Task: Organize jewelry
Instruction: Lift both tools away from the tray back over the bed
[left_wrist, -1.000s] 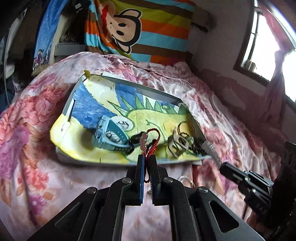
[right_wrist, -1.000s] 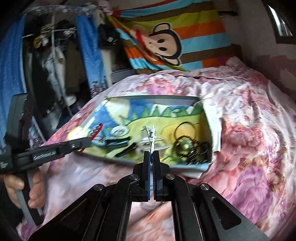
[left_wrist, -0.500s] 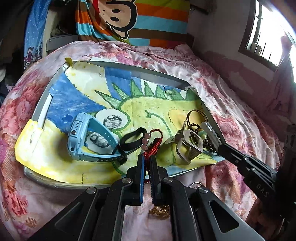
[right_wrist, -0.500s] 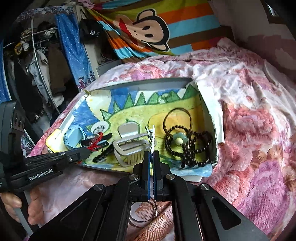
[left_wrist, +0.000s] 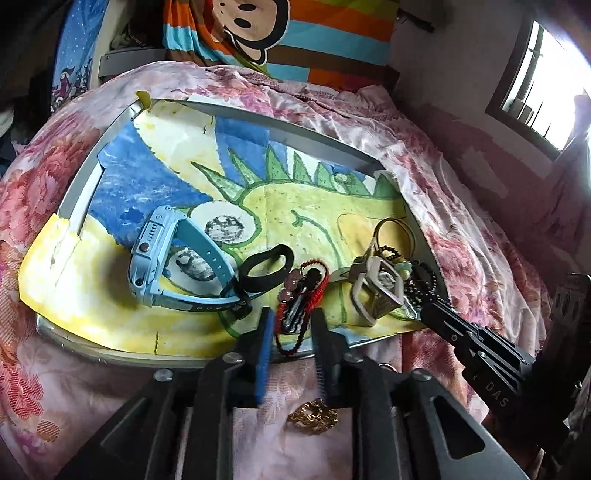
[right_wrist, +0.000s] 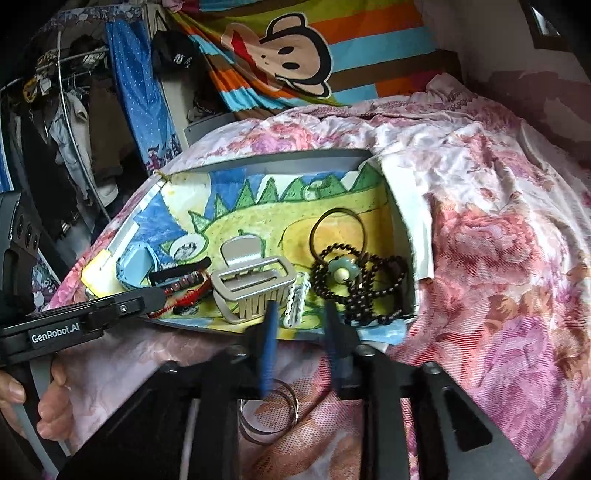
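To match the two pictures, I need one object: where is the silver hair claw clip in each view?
Left wrist view: the silver hair claw clip lies right of centre on the tray, beside the black bead strand.
Right wrist view: the clip lies at centre, just above the gripper fingers.
Shared landmark: the dinosaur drawing lining the tray.

White lettering "GenRobot.AI" runs along the black side of the left gripper (right_wrist: 162, 295), seen from the right wrist. The right gripper (left_wrist: 424, 314), seen from the left wrist, bears the letters "DAS".
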